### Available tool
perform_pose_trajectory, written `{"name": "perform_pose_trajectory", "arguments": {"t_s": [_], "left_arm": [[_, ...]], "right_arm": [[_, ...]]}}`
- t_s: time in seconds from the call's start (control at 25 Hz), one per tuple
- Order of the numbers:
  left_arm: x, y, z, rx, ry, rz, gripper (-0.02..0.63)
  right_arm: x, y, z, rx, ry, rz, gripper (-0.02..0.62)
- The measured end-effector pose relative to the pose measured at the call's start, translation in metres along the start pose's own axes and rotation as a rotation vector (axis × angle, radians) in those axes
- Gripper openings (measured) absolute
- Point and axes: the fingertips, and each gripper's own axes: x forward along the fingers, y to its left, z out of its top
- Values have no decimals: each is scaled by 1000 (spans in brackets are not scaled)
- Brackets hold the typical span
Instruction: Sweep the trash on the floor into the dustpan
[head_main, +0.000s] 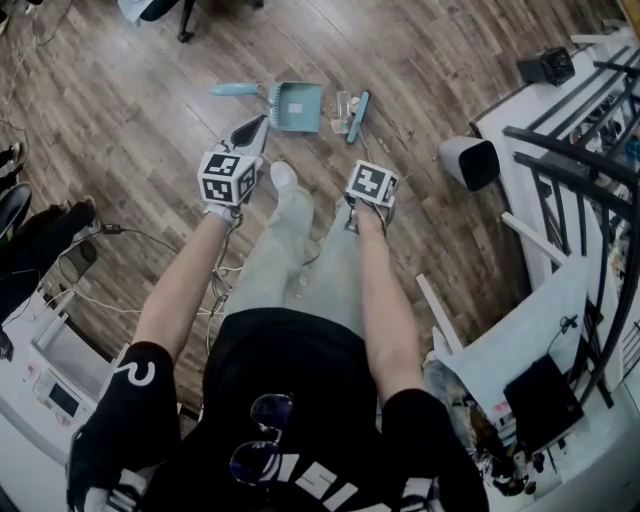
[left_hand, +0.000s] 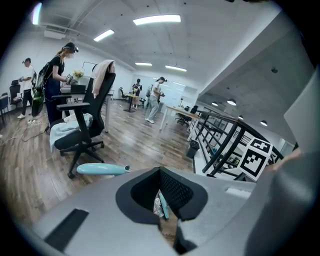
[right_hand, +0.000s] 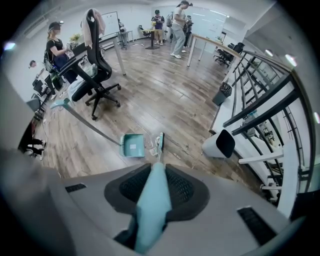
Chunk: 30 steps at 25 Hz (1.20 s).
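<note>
A teal dustpan (head_main: 298, 105) lies on the wood floor ahead of my feet; it also shows in the right gripper view as the dustpan (right_hand: 134, 145), with its long handle (right_hand: 87, 124) rising to the left. Beside it rests the teal broom head (head_main: 357, 117), with pale trash (head_main: 343, 108) between the two. My right gripper (head_main: 372, 186) is shut on the broom handle (right_hand: 151, 202). My left gripper (head_main: 248, 135) hangs just short of the dustpan handle's teal end (left_hand: 102, 169). Its jaws stand a narrow slit apart and hold nothing.
A white bin (head_main: 470, 162) lies on its side at the right, next to a white desk and a black railing (head_main: 560, 160). A black office chair (right_hand: 100, 65) stands at the back left. Cables (head_main: 130, 240) trail on the floor at my left. Several people are far off.
</note>
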Motion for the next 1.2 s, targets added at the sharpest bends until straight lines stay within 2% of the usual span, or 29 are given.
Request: {"name": "perform_pose_trajectory", "arguments": {"t_s": [0.4,0.76,1.0,1.2], "left_arm": [[-3,18,10,0,-14,0,-2],[0,50,17,5,-23,51,-2],[24,89,27,-3,-3,108,-2],[41,104,26,-2,29,129,-2]], "right_arm": [[-9,52,9,-21,-6,70,83],[-23,96,11,-76,11,153,83],[-31,153,20,-21,-41,420,83],[-34,159,14,-40,-24,444,83]]}}
